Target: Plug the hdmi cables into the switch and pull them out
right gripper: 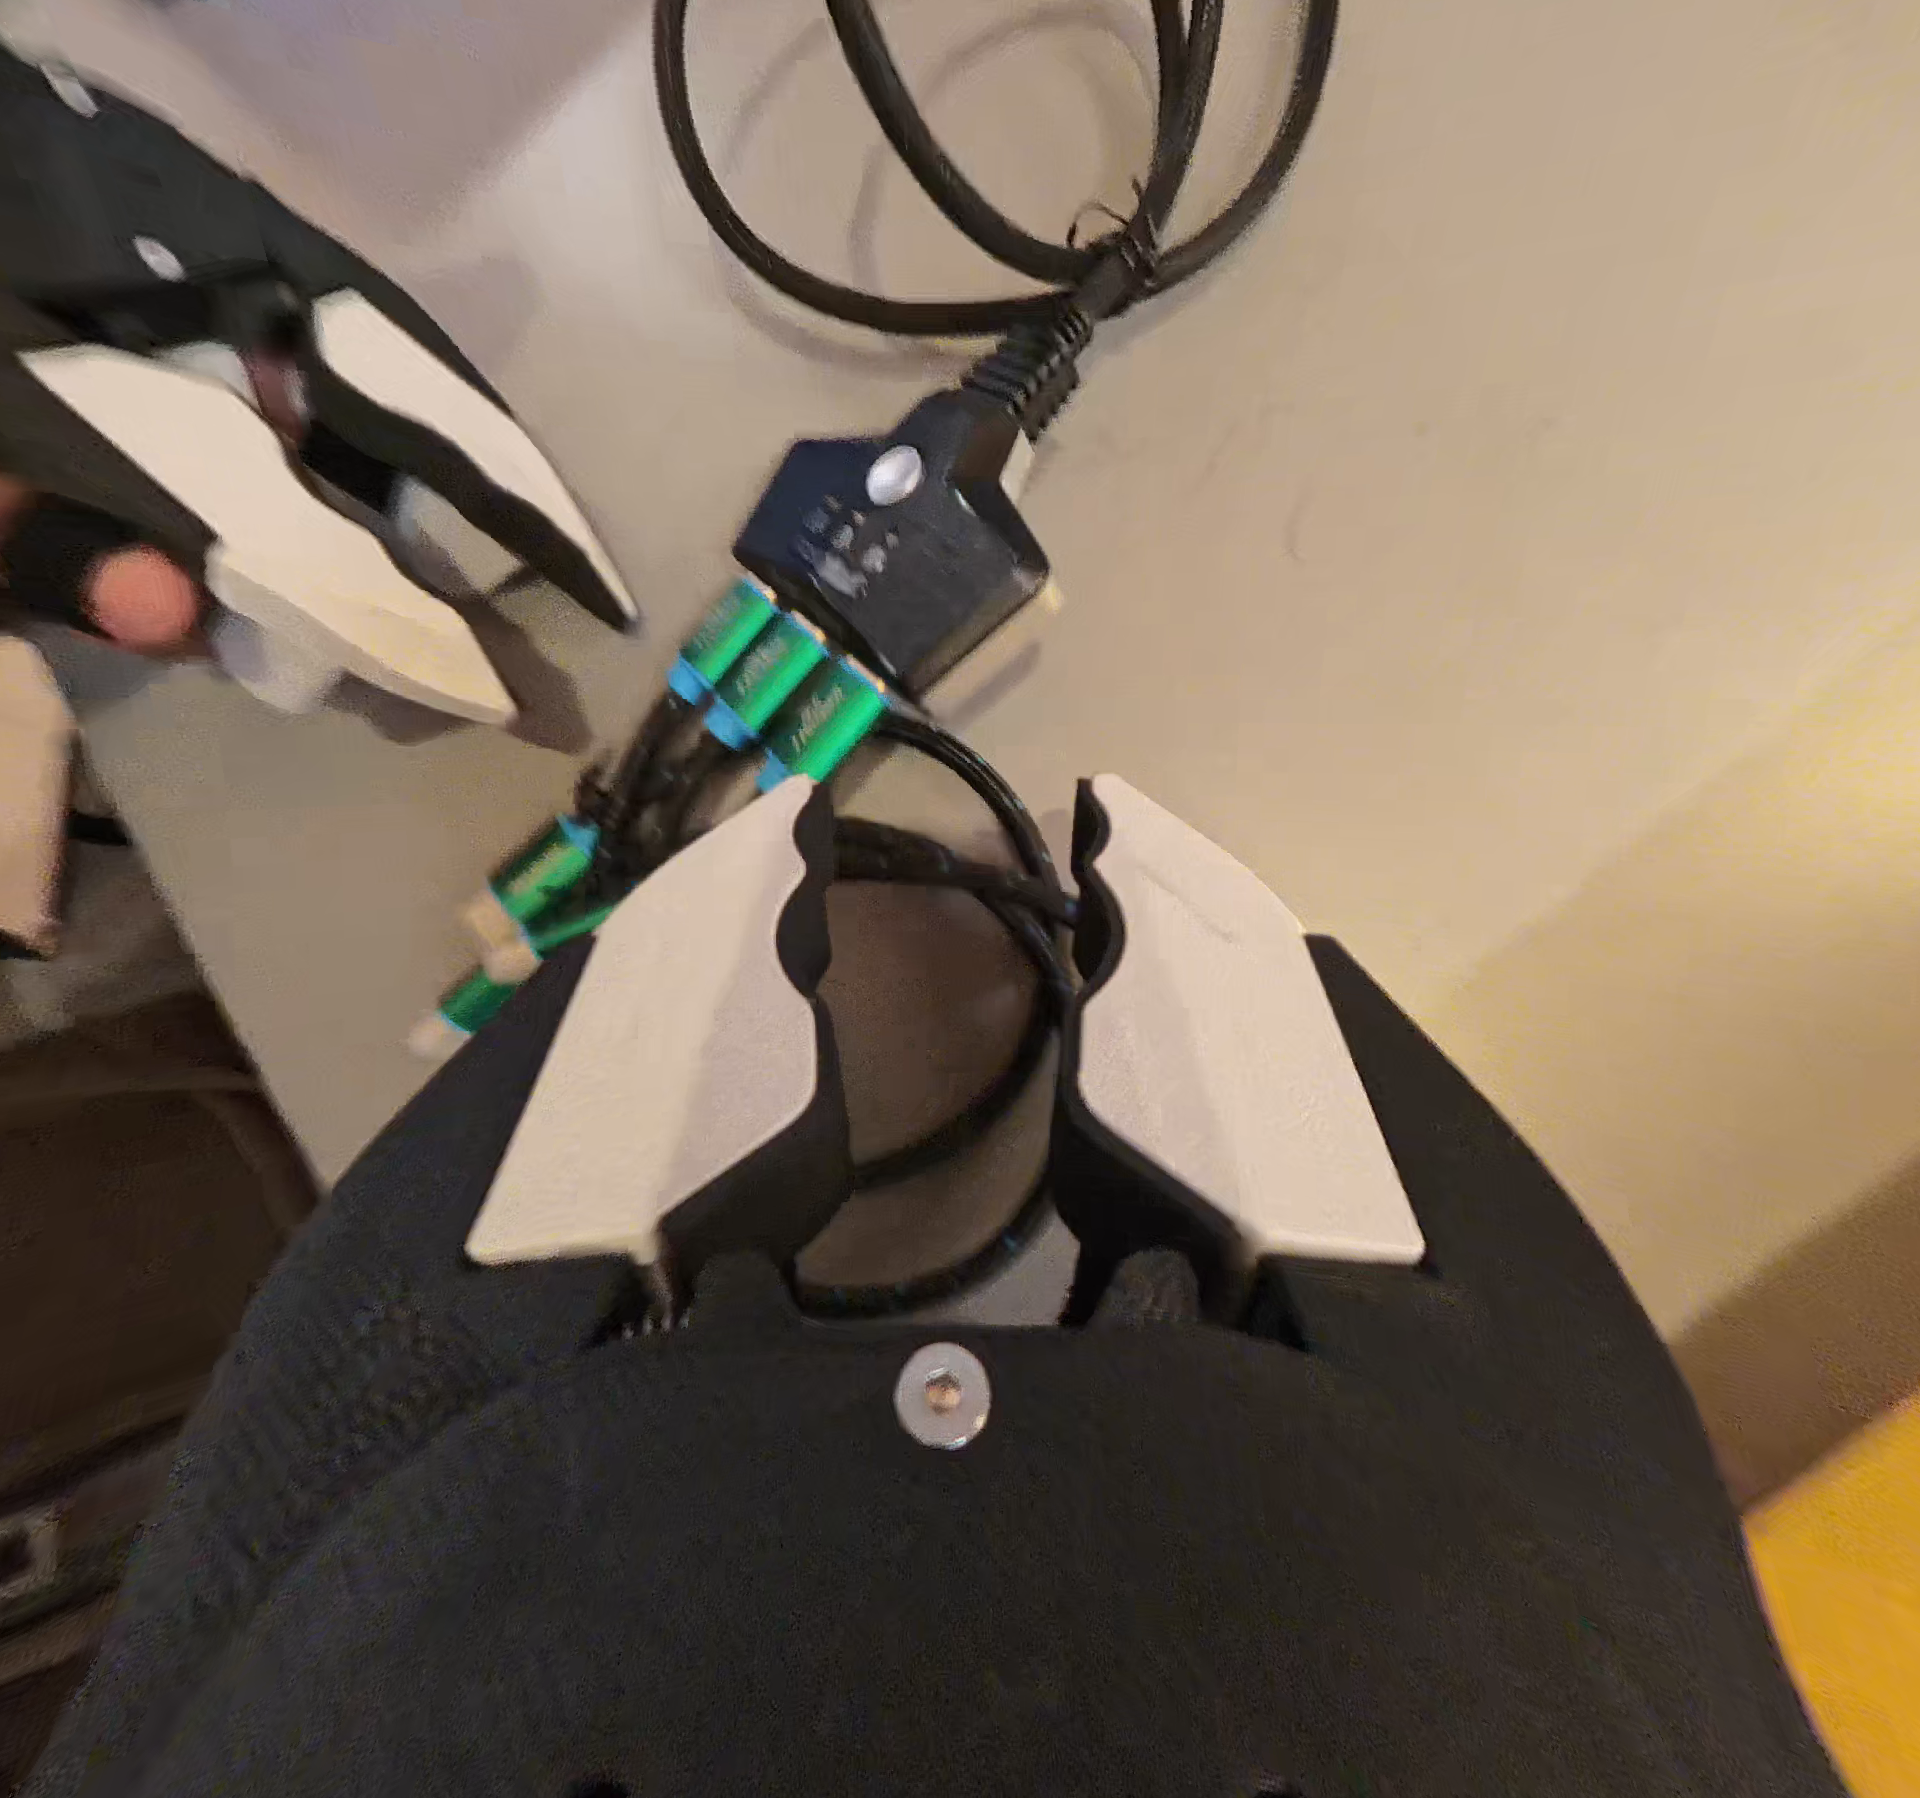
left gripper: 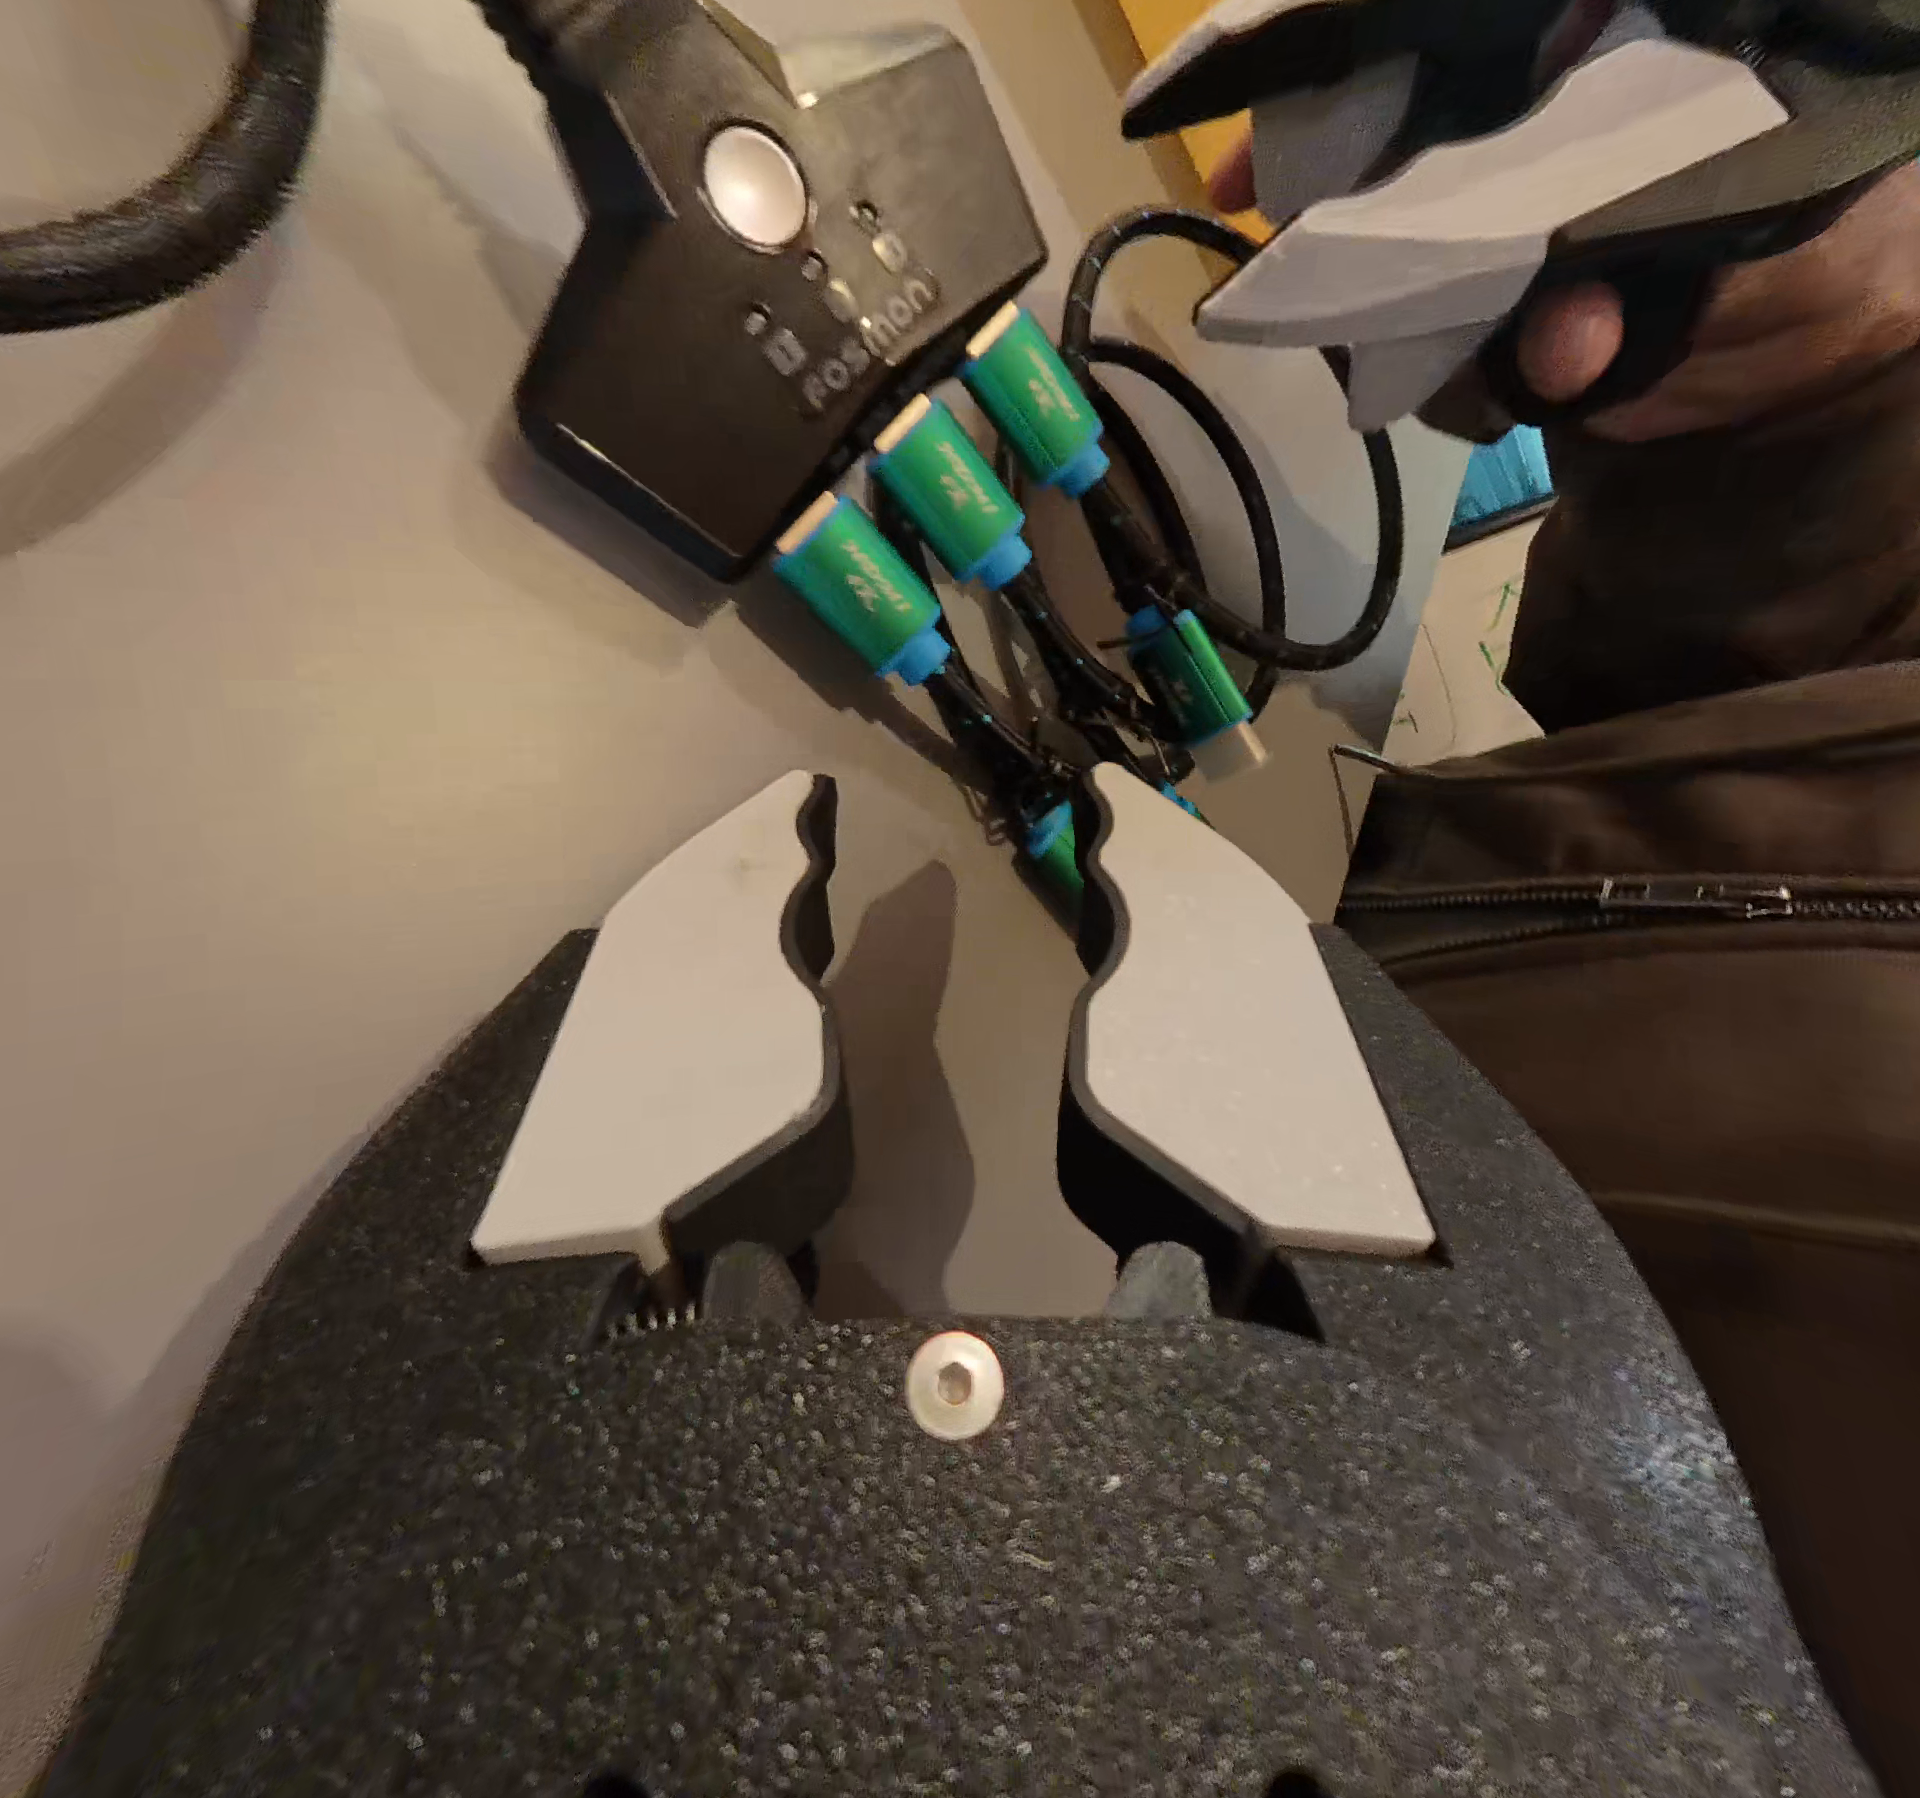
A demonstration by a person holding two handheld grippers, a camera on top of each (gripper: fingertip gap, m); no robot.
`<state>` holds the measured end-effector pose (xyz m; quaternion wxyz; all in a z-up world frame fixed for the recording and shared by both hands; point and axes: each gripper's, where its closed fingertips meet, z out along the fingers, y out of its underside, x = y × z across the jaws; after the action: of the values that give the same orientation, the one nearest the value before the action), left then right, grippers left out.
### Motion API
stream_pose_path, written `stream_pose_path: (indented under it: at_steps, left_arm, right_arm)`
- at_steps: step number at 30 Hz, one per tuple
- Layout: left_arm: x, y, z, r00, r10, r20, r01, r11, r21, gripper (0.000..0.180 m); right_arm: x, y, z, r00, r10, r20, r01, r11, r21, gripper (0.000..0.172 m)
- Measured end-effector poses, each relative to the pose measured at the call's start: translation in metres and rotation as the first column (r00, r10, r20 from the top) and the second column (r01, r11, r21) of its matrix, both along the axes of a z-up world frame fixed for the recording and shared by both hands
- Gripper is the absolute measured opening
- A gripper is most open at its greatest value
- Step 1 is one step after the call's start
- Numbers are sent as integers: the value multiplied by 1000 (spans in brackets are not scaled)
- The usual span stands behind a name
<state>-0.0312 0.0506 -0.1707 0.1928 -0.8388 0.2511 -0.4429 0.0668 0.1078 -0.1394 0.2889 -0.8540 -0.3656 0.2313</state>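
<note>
Your left gripper (left gripper: 956, 792) hovers over the bench (left gripper: 260, 709), fingers apart, with the switch box (left gripper: 790, 294) ahead of it. Three plugs (left gripper: 951, 501) sit side by side in the box's near edge. Their cables (left gripper: 1039, 709) bunch just before your fingertips. A loose plug (left gripper: 1195, 688) lies right of the bunch. Your right gripper (left gripper: 1226, 221) hangs beyond, to the right, fingers apart. A thick cable (right gripper: 935, 138) coils behind the box.

beige table (left gripper: 260, 709) | black switch box (left gripper: 727, 346) | green-plugged cables (left gripper: 904, 501)
</note>
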Motion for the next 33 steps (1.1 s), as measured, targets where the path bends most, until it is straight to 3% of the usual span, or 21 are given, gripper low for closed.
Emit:
stream_pose_path:
  at_steps: [6,10,25,33]
  left_arm:
    - [2,10,2,998,40,43,-41,999,11,44]
    - [7,13,4,997,41,67,-42,999,18,44]
    - [4,16,8,988,45,148,-43,999,-21,43]
    - [-1,25,14,977,86,197,-83,996,-25,53]
  right_arm:
    - [-33,21,-14,986,-17,-167,-32,957,-288,52]
    - [-50,20,-28,986,30,-165,-90,924,-371,50]
    - [-68,24,3,996,38,-76,-48,990,-133,30]
    - [-74,17,26,985,80,-154,-96,990,-103,24]
